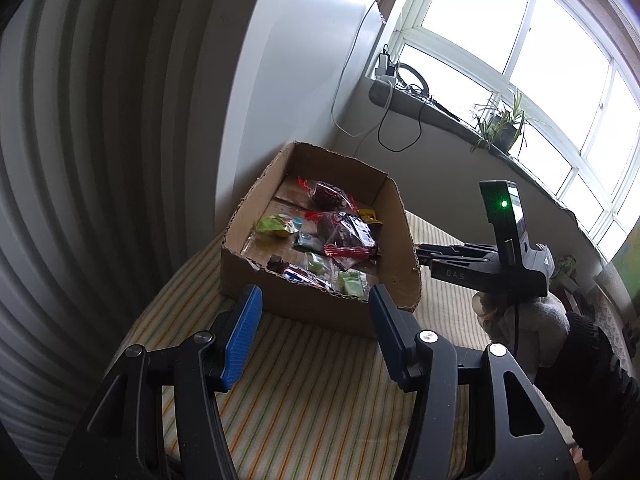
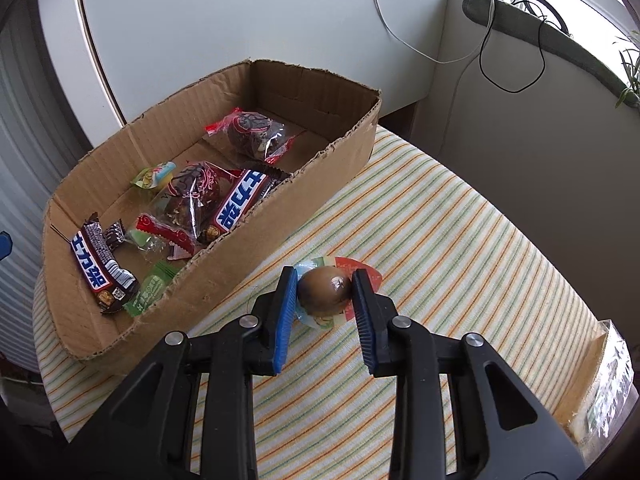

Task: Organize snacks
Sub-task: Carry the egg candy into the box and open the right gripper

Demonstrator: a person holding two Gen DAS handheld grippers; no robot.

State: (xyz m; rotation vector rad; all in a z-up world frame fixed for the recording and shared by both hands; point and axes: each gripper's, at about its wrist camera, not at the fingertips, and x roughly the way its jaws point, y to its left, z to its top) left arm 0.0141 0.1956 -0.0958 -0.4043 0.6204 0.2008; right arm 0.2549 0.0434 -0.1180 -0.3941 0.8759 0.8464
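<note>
A cardboard box point(image 2: 328, 156) stands on the striped tablecloth and holds several wrapped snacks: chocolate bars point(image 2: 100, 268), dark cakes in clear wrappers point(image 2: 252, 128), small green candies point(image 2: 150, 288). My right gripper point(image 2: 325, 286) is shut on a brown packaged egg point(image 2: 324, 290), just above the cloth beside the box's right wall. In the left wrist view, the box point(image 1: 280, 300) is just ahead of my left gripper point(image 1: 316, 300), which is open and empty. The right gripper's body point(image 1: 480, 268) shows at the box's right side.
The table carries a striped cloth point(image 2: 440, 240). A clear-wrapped package point(image 2: 608, 380) lies at the table's right edge. A white cabinet point(image 2: 200, 20) stands behind the box. A windowsill with cables and a plant point(image 1: 504, 124) runs along the back right.
</note>
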